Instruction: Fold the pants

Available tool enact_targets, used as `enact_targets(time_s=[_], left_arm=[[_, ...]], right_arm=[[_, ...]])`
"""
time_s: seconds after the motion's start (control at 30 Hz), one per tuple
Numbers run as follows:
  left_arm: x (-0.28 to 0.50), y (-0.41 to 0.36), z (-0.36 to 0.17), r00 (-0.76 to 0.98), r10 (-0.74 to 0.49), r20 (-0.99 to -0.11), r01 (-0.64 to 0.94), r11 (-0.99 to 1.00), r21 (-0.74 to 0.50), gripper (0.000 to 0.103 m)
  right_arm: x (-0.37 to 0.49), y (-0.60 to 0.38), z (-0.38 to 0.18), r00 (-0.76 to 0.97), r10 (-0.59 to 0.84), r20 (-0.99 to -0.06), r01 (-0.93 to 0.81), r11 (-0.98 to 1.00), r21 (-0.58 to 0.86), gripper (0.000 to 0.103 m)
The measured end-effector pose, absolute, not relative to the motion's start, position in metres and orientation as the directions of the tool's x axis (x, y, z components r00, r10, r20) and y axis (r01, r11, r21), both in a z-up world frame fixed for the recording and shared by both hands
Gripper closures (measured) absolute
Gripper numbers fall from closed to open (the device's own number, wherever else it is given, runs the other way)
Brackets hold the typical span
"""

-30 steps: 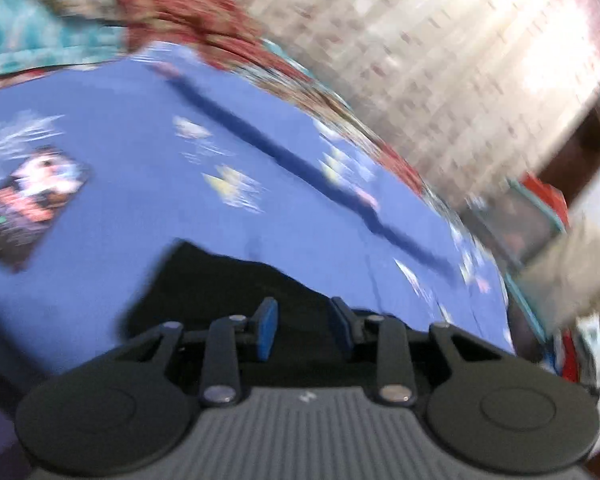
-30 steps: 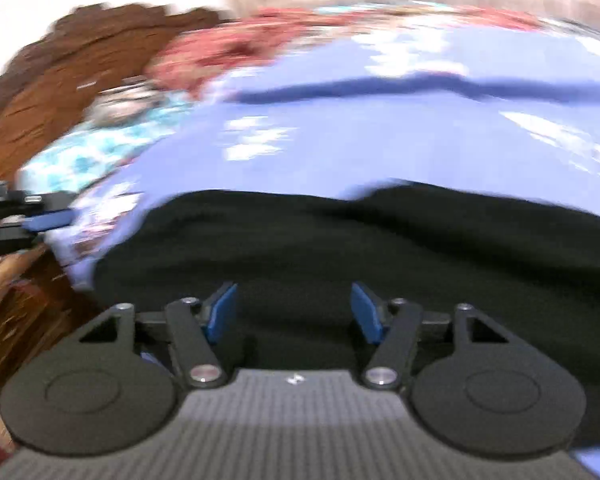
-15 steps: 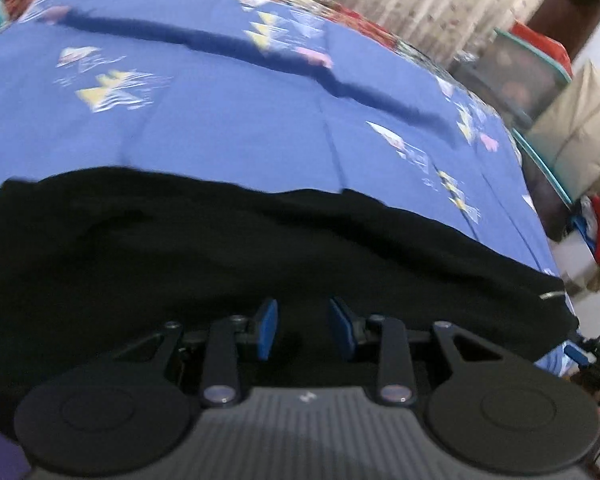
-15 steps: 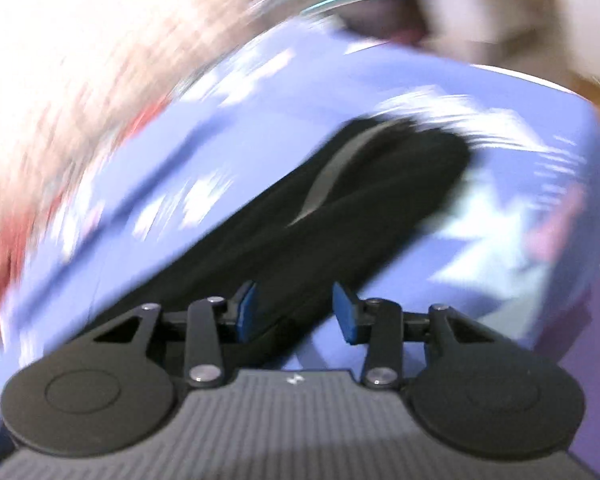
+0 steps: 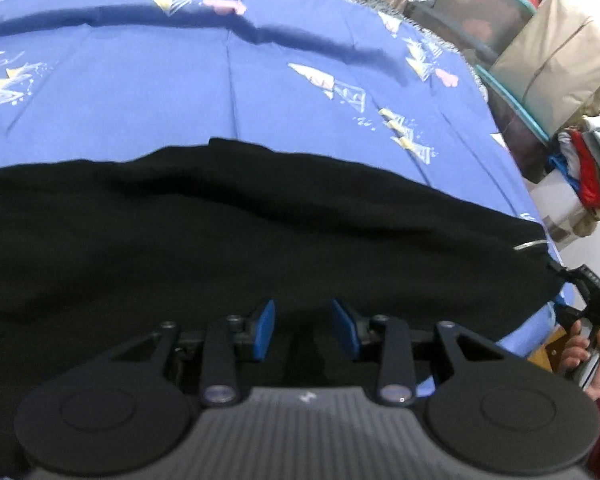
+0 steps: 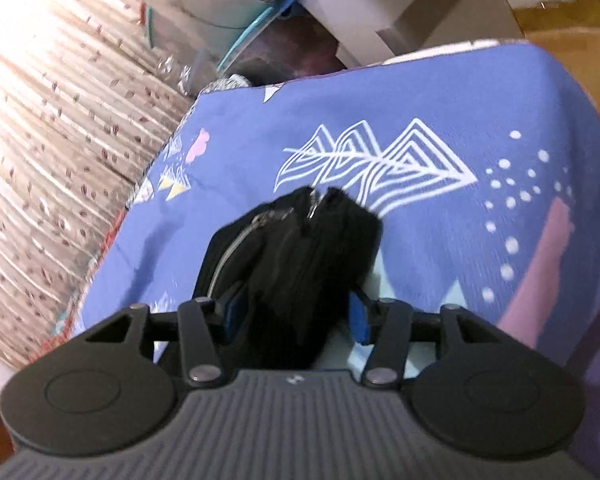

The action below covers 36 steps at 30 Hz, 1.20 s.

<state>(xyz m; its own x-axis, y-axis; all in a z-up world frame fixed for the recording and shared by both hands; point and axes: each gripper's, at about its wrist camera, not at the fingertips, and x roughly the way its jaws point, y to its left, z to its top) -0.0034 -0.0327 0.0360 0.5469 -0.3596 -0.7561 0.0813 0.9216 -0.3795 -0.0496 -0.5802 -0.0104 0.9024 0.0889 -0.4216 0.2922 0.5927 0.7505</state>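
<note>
I'm working over a bed with a blue printed sheet point(image 5: 188, 92), and the black pants point(image 5: 228, 232) are lying across it in a long band from the left edge to the right corner of the bed in the left view. My left gripper point(image 5: 303, 330) is hovering low over the near edge of the pants, its blue pads point(image 5: 265, 326) standing a little apart with only dark cloth showing beneath the gap; I can't tell if they're pinching any fabric. My right gripper point(image 6: 296, 316) is sitting at the end of the pants point(image 6: 300, 248), where a bunched fold with a silvery strip is running up between its fingers. Its jaws have just been opening, and the bunch is filling most of the gap; I can't tell whether the pads are pressing on it. In the left view, my right hand point(image 5: 580, 354) is showing at the far right edge, past the corner of the bed. A patterned curtain point(image 6: 40, 128) is hanging beyond the bed.
</note>
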Motion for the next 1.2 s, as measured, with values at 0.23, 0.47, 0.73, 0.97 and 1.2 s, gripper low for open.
enact_targets(time_s=[0.23,0.47,0.73,0.97,1.2], left_arm=[[0.016,-0.040,0.013,0.514,-0.304,-0.802,0.022,0.939,-0.342,0.073],[0.016,-0.044,0.029,0.506,-0.327,-0.798,0.038,0.933,-0.358,0.095],[0.021,-0.068,0.088,0.564,-0.497,-0.660,0.179,0.853,-0.490,0.061],[0.056,-0.108,0.072,0.484,-0.544,-0.685,0.190,0.830,-0.525,0.043],[0.088,-0.128,0.043,0.425,-0.575,-0.699,0.093,0.796,-0.598,0.014]], right_arm=[[-0.056,-0.591,-0.006,0.911,0.121,-0.395,0.269,0.550,0.790,0.084],[-0.066,-0.542,0.049,0.929,0.215,-0.302,0.090,0.659,0.747,0.085],[-0.084,-0.387,0.089,0.860,0.345,-0.376,-0.193,0.902,0.386,0.084],[-0.086,-0.275,0.042,0.791,0.293,-0.537,-0.331,0.943,0.027,0.079],[-0.105,-0.277,0.049,0.765,0.379,-0.520,-0.464,0.885,-0.038,0.042]])
